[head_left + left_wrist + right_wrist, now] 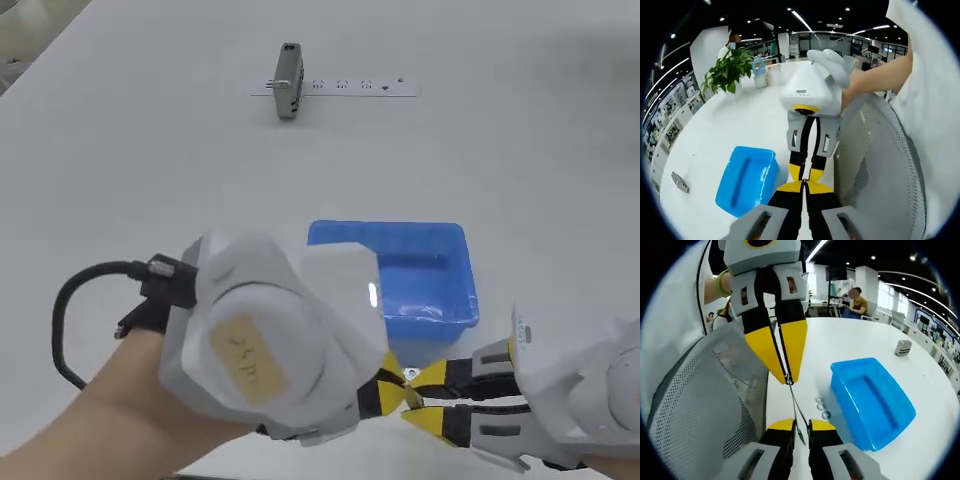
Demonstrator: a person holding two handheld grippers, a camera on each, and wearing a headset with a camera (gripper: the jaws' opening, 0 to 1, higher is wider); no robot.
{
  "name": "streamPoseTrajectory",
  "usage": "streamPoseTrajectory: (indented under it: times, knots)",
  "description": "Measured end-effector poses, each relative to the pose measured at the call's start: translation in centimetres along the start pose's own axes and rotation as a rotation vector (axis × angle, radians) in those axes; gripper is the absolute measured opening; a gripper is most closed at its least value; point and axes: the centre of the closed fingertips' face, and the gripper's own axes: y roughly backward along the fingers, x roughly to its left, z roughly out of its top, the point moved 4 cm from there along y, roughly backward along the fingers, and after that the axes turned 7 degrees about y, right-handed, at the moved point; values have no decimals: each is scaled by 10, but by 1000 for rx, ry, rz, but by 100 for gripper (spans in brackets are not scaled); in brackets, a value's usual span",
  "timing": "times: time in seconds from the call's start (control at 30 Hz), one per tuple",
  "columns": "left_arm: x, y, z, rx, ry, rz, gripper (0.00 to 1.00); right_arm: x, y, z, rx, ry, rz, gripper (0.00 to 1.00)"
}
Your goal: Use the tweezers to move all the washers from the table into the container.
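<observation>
On the white table (855, 342), in the right gripper view, three washers (822, 408) are seen just beside the blue container (875, 400), at its 9 o'clock. The tweezers (794, 407) are clamped by the narrowed right gripper (801, 429) at 6 o'clock and by the closed left gripper (788, 380) at 12 o'clock. The gripper tips are nearly touching.

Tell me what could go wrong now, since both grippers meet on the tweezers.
The thin tweezers span from the left gripper to the right gripper; a regrip could drop or twist them. The three washers lie close beside the container, so a tip might scatter them.
</observation>
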Motion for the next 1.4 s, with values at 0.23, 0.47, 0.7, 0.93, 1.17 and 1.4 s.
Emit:
streamPoseTrajectory:
  times: [0.23, 0.47, 0.7, 0.93, 1.17, 1.4]
  knots:
    - [10, 10, 9, -11, -20, 33, 0, -14, -1, 9, -25, 21, -79, 6]
    - [18, 11, 11, -4, -27, 40, 0, -21, -9, 14, -59, 0, -76, 6]
    - [22, 6, 11, -16, 3, 21, 0, -23, -13, 7, -60, -37, -71, 6]
    - [25, 7, 13, -6, -3, 15, 0, -22, -11, 7, -42, -35, -75, 5]
    - [22, 4, 14, 20, -23, -7, 0, -19, -11, 6, -43, -44, -76, 5]
    - [19, 0, 16, 24, -16, -34, 0, -18, -7, 11, -29, -36, -60, 13]
